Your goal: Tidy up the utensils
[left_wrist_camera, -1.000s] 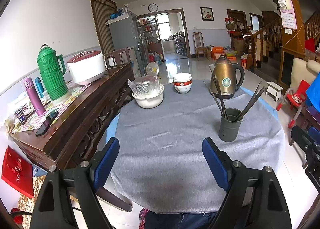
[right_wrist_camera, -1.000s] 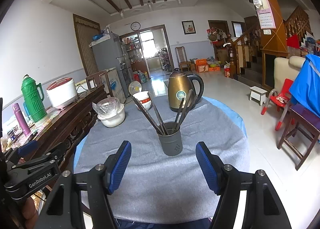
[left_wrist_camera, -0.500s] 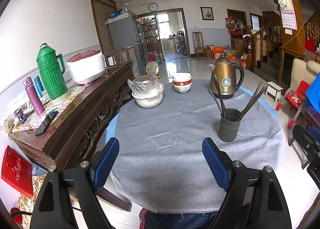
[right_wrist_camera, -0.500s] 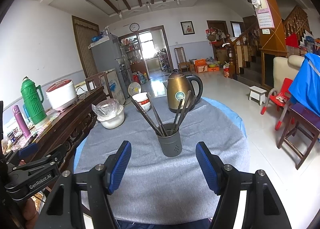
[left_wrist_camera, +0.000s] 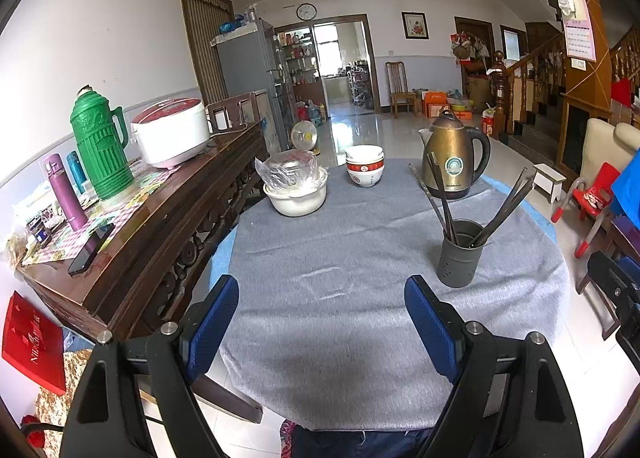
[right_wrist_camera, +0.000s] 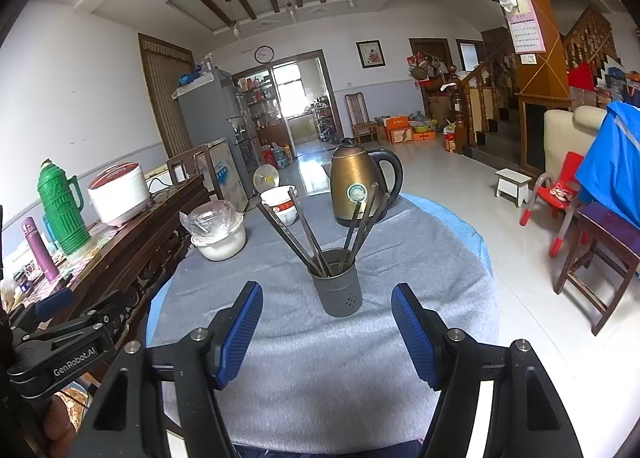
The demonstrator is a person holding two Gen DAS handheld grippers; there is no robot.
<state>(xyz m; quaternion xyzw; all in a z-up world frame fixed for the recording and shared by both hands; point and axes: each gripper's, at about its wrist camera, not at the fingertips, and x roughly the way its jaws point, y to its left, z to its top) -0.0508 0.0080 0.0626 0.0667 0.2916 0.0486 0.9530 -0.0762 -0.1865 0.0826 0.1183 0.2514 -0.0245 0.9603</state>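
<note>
Both grippers hover over the near edge of the round bench (left_wrist_camera: pixel 360 358), each spread wide and holding nothing. The left gripper (left_wrist_camera: pixel 322 328) faces bare grey cloth; the right gripper (right_wrist_camera: pixel 326 332) lines up with the dark utensil holder (right_wrist_camera: pixel 338 284), which stands upright on the cloth just beyond its fingertips. About 6 dark chopsticks (right_wrist_camera: pixel 304 236) lean out of the holder in 2 splayed bunches, some to the left, some to the right.

The main risk I see is the holder tipping: it looks light and narrow, and the sticks reach far above its rim, so a gripper brushing them sideways could lever it over. A pinch on 1 stick could drag its neighbours out too. The kettle (right_wrist_camera: pixel 356 181) and stacked bowls (left_wrist_camera: pixel 364 165) stand behind, well apart from the holder.
</note>
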